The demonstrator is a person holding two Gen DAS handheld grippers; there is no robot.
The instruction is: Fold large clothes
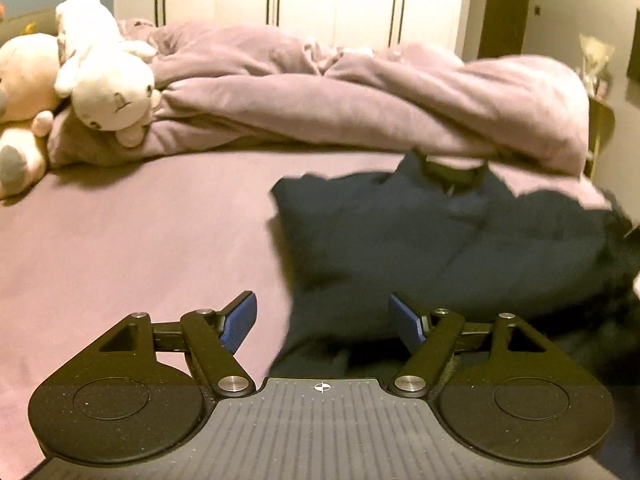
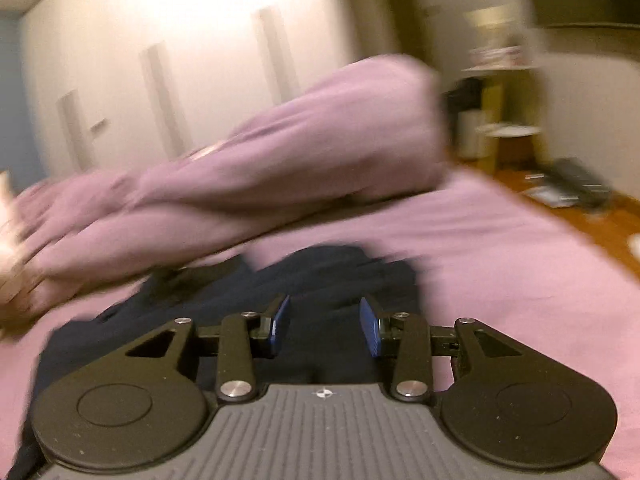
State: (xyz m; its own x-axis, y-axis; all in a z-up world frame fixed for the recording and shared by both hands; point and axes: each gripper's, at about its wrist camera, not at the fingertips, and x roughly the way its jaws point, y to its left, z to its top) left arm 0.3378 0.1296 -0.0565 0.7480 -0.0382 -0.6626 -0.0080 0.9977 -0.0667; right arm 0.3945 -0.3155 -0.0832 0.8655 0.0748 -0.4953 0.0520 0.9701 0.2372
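Dark navy garment (image 1: 448, 248) lay on the purple bed sheet (image 1: 140, 240), ahead and to the right of the left gripper (image 1: 323, 322). Collar was at the far end; both sides appeared already turned in, giving a fairly compact block with a straight left edge. Judged partly folded: at least one lengthwise fold left, plus smoothing.

Left gripper: jaws spread wide, nothing between them, near hem of garment directly below the right finger.

Right gripper (image 2: 324, 328): jaws also apart and empty, poised over the garment (image 2: 248, 292), which lay beneath and ahead-left of it. Right view heavily motion-blurred; contact with cloth could not be determined.

Room for moving: bare sheet left of the left gripper and right of the right gripper. Rumpled duvet (image 1: 360, 100) bounded the far side just past the collar. Plush toys (image 1: 92, 72) far left, well apart. Bed edge and wooden floor (image 2: 560, 216) to the far right.
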